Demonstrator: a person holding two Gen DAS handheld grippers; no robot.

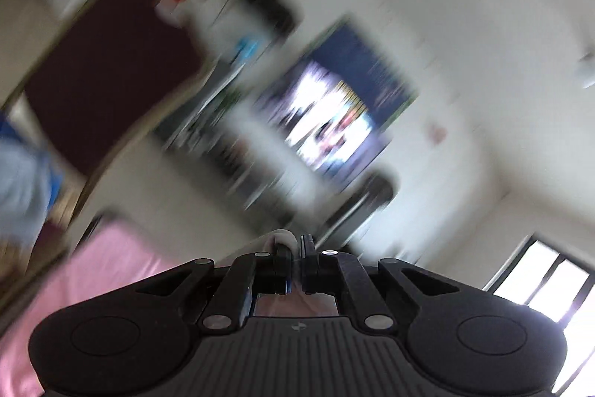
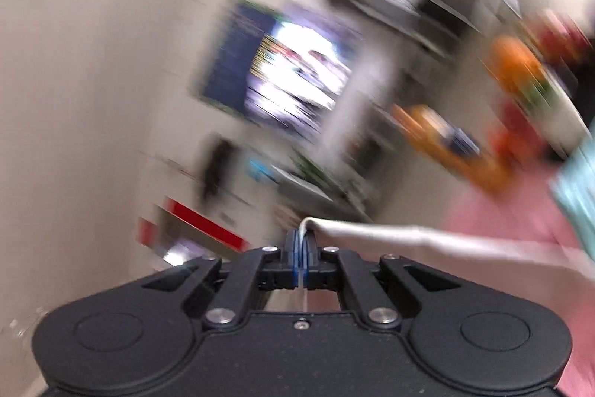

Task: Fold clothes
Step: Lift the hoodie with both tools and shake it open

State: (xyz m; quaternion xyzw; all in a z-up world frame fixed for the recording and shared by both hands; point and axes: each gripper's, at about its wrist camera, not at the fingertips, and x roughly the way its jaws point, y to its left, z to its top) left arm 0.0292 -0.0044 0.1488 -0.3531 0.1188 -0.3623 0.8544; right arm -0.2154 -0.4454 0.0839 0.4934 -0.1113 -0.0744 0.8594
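Note:
Both views are heavily motion-blurred and tilted up at the room. My right gripper (image 2: 302,240) is shut on the edge of a pale grey-white garment (image 2: 390,235), which stretches taut to the right over a pink surface (image 2: 502,214). My left gripper (image 1: 295,246) is shut on a fold of the same pale cloth (image 1: 282,236), with the pink surface (image 1: 104,270) below and to the left. Most of the garment is hidden under the grippers' bodies.
A white wall carries a dark blue poster (image 1: 342,103), also in the right wrist view (image 2: 282,62). A dark maroon door or panel (image 1: 104,73) stands left. Cluttered shelves with orange items (image 2: 446,144) stand right. A window (image 1: 550,285) is lower right.

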